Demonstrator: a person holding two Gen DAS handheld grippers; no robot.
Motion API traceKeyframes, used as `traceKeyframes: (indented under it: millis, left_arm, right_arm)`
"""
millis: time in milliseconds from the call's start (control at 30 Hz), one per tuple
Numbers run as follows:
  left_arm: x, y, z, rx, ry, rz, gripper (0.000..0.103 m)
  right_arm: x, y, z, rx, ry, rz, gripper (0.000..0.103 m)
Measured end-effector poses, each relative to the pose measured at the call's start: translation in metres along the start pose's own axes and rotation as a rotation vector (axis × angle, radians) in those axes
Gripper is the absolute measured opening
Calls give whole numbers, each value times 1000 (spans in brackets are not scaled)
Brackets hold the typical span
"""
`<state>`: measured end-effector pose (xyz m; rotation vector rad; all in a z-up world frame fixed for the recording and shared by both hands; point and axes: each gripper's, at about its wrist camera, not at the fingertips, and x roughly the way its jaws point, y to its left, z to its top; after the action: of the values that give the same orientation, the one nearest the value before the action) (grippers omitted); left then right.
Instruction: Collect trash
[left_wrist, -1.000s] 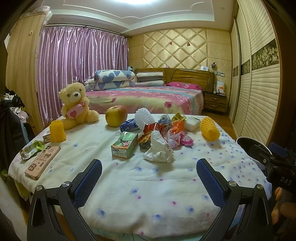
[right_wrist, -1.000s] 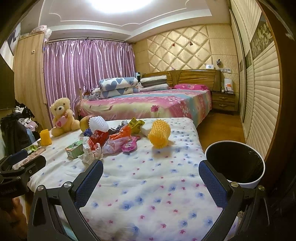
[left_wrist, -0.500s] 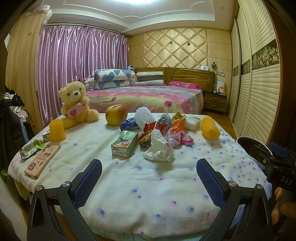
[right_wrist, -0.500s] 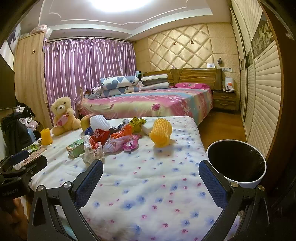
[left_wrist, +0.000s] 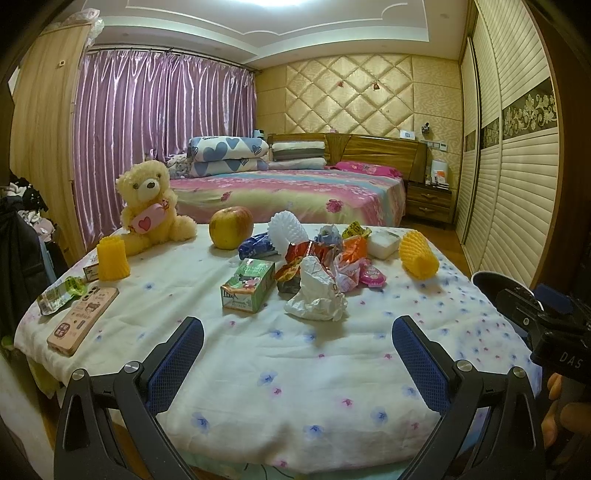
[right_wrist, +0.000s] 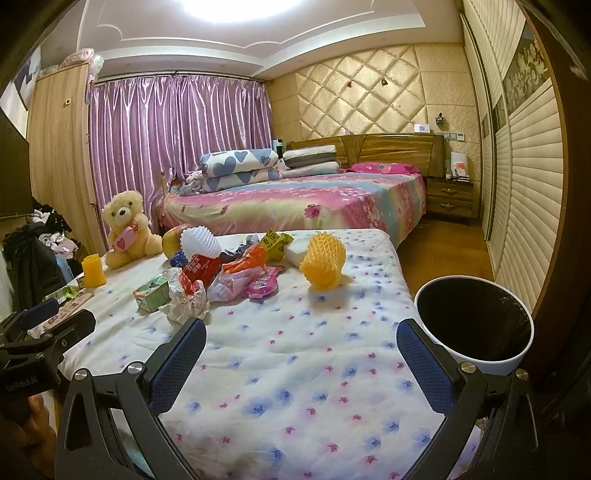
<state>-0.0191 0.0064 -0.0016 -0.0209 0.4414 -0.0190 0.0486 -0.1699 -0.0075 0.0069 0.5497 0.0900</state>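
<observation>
Your left gripper (left_wrist: 297, 350) and right gripper (right_wrist: 301, 352) both gape, empty, over the floral-clothed table (left_wrist: 295, 387). The wrapper pile (left_wrist: 325, 266) sits mid-table; the white bin (right_wrist: 476, 326) stands off its right edge. "DAS" reads on the right gripper's body.

Both wrist cameras looked low across the counter (left_wrist: 295, 398) toward twelve o'clock, sharing the wrapper pile (left_wrist: 321, 266), the left camera nearer.

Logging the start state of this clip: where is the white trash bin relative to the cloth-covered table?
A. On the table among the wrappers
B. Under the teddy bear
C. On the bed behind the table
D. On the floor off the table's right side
D: the right wrist view shows the white trash bin standing on the floor beside the right edge of the table, apart from the wrapper pile.
</observation>
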Motion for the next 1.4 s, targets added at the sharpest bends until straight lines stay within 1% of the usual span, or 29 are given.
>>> traceKeyframes:
  millis: [267,500,700,867,1000,1133,1200,1333,1400]
  left_arm:
    - [2,1,-2,0,6,1,102]
    - [16,13,-5,-33,42,0,102]
    - [35,33,0,-42,75,48,102]
    - [57,55,6,-71,106,64,102]
    - [77,72,11,-83,141,58,101]
    - [104,86,17,-72,185,32,101]
    - [120,95,20,-80,211,16,101]
    - [145,103,27,-71,249,-2,101]
    - [154,105,30,-65,259,-13,101]
  right_arm:
    - [2,0,-2,4,13,3,103]
    - [9,3,-3,17,48,31,103]
    - [21,15,-1,20,90,96,103]
    - [38,29,4,32,136,166,103]
    - [58,41,5,48,199,216,102]
    - [75,54,7,44,239,242,102]
    - [83,59,8,38,257,249,99]
    - [105,69,11,61,314,284,88]
    - [115,74,12,60,337,298,85]
